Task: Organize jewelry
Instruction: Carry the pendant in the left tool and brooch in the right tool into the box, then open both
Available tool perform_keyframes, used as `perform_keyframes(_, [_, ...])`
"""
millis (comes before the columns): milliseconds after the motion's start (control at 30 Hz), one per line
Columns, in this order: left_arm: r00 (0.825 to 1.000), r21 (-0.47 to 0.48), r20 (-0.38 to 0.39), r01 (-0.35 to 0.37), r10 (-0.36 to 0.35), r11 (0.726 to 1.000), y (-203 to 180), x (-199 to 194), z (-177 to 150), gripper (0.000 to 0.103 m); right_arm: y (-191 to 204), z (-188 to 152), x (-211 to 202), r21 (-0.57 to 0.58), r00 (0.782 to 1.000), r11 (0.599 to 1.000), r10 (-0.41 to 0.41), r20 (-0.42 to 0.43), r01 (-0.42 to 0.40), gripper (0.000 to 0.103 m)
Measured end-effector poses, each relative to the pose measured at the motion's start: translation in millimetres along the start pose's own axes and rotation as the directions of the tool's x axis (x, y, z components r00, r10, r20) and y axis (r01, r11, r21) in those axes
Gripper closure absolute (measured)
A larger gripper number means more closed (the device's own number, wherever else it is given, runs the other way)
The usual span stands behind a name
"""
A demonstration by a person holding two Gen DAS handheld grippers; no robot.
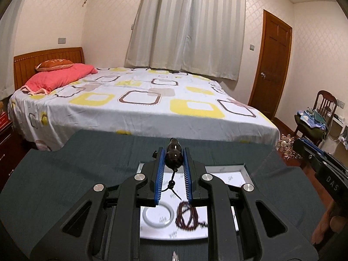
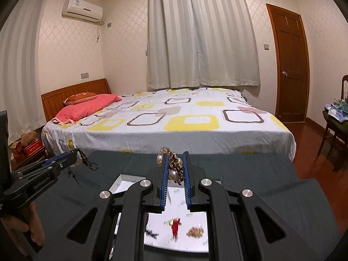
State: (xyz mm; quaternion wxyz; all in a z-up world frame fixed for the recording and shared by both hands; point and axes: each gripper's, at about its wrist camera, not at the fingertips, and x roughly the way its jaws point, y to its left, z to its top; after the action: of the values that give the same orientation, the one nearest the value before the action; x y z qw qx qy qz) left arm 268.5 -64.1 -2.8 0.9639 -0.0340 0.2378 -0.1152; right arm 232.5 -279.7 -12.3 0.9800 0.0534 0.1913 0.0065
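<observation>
A shallow white tray (image 1: 237, 174) sits on the dark green cloth (image 1: 65, 174) that covers the counter. In the left wrist view it holds a pale ring-shaped bangle (image 1: 158, 215) and, just beside it, a coiled dark red bead strand (image 1: 188, 216). In the right wrist view the same tray (image 2: 121, 181) carries a small red ornament (image 2: 175, 227), a golden cluster (image 2: 195, 232) and a dark piece at its left edge, all blurred.

Both tools are held raised over the tray, pointing toward the bed (image 1: 141, 106). The left tool (image 1: 173, 161) is clamped on a dark glossy gourd-shaped pendant (image 1: 173, 155), from which a black cord with a small bead hangs toward the tray. The right tool (image 2: 175, 167) is clamped on a gold chain bracelet with pearls (image 2: 174, 169), its links bunched between the blue pads (image 2: 164, 174).
</observation>
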Motion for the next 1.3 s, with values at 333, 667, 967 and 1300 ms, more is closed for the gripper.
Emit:
perform_keyframes(333, [0.998,-0.003,-0.060,-0.027,0.027,1.000,-1.9,87.0,-9.0,0.086,-8.0,-24.9,77.9,0.019,0.997,0.999,-0.026,-0.067,0.027,0.090])
perform_keyframes(667, [0.972,0.007,-0.230,-0.041,0.041,0.999,1.1,164.2,-43.0,0.086,-12.2,-69.9,135.2,0.023,0.976,0.997,-0.064,-0.207,0.071,0.090])
perform_keyframes(967, [0.943,0.002,-0.329,-0.052,0.050,0.999,8.2,194.9,-56.3,0.086,-12.0,-87.3,157.6,0.014,0.947,0.997,-0.070,-0.313,0.079,0.090])
perform_keyframes(1300, [0.914,-0.002,-0.402,-0.060,0.054,0.998,10.6,209.1,-68.3,0.086,-13.5,-89.1,166.9,0.013,0.929,0.995,-0.085,-0.361,0.096,0.089])
